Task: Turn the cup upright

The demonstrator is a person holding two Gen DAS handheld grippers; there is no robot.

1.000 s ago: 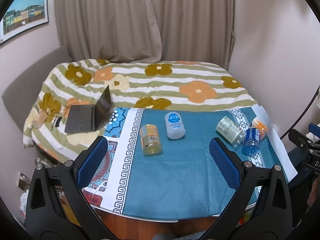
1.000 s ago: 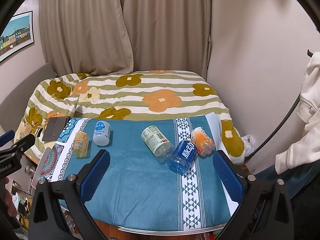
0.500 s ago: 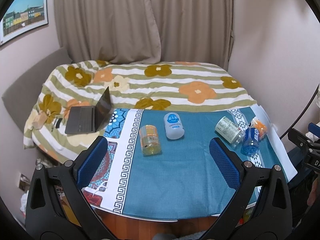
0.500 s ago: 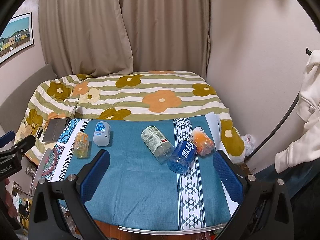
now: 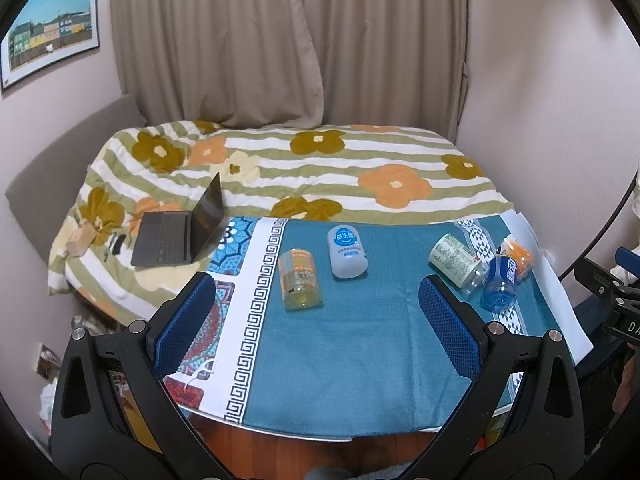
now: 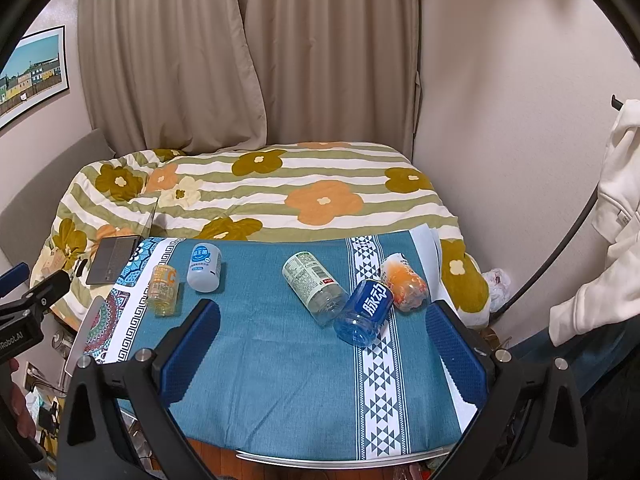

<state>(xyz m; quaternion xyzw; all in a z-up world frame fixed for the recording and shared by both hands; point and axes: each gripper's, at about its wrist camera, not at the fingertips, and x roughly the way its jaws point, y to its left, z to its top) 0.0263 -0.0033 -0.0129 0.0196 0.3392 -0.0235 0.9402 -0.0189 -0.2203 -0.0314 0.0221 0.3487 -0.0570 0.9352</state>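
Observation:
Several bottle-like cups lie on their sides on a teal tablecloth (image 5: 360, 344). A yellow-orange one (image 5: 300, 280) and a white one with a blue label (image 5: 346, 253) lie on the left. A green-labelled clear one (image 5: 456, 258), a blue one (image 5: 500, 283) and an orange one (image 5: 518, 254) lie close together on the right. In the right wrist view they are the yellow-orange (image 6: 163, 290), white (image 6: 204, 267), green-labelled (image 6: 316, 286), blue (image 6: 365, 311) and orange (image 6: 404, 282) cups. My left gripper (image 5: 316, 324) is open and empty, above the near table. My right gripper (image 6: 324, 352) is open and empty.
A bed with a flowered striped quilt (image 5: 320, 168) stands behind the table, with an open laptop (image 5: 180, 232) on its left side. Curtains and walls close the back. A white garment (image 6: 600, 240) hangs at the right. The table's front edge (image 6: 340, 456) is near.
Both views have shifted very slightly. The cups have not moved and both grippers stay open.

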